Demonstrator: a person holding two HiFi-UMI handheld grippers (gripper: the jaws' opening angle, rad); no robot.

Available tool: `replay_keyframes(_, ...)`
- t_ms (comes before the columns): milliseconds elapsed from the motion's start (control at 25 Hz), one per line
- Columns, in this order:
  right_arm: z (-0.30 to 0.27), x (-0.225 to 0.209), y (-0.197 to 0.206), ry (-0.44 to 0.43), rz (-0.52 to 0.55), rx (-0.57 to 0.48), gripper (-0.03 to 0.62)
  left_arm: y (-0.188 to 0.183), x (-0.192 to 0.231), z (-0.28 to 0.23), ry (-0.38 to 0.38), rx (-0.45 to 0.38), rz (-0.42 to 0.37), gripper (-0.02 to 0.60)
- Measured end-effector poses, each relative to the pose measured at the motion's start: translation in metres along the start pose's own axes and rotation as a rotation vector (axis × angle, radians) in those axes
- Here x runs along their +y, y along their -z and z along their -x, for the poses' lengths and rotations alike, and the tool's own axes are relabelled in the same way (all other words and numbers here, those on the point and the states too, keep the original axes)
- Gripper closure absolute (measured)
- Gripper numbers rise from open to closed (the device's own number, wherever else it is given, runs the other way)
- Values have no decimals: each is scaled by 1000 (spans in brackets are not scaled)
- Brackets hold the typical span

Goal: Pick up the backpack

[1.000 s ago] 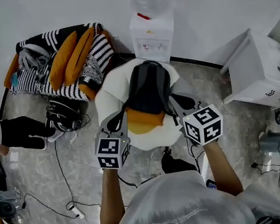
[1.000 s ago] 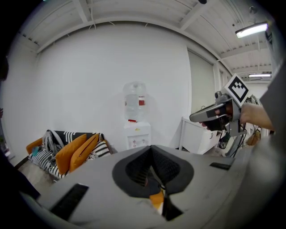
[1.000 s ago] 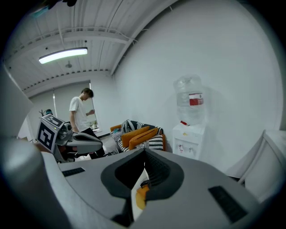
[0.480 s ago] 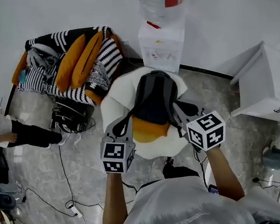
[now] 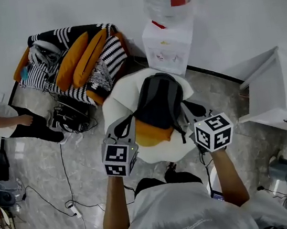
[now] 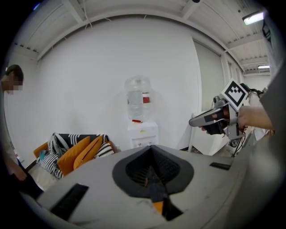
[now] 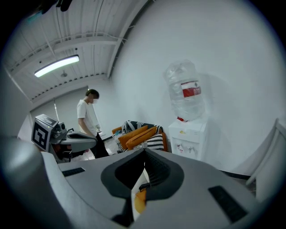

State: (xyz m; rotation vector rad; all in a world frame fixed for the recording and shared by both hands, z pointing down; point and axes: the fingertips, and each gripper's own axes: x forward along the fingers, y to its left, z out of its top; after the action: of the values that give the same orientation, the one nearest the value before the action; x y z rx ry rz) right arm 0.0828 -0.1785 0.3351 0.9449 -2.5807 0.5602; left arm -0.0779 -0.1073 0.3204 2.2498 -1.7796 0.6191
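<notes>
Left gripper (image 5: 118, 132) and right gripper (image 5: 192, 113) flank the backpack (image 5: 157, 101), both pressed together, empty. Spread your jaws before reaching its straps.

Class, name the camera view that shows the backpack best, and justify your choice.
The head view: the whole backpack is seen from above, lying on the white seat. The left gripper view shows only a dark strip of it at its jaws, with some orange below; the right gripper view shows much the same.
</notes>
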Motion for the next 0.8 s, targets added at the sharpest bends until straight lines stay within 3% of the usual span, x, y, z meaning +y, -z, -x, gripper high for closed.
replay_keyframes(360,-11,-3,10,-12,-18,48,592,0,12,-12,-27,19,6,552)
replay_keyframes(800,-31,-7,6,12,-3,71,592,8,30,-31,-3,31,16,554)
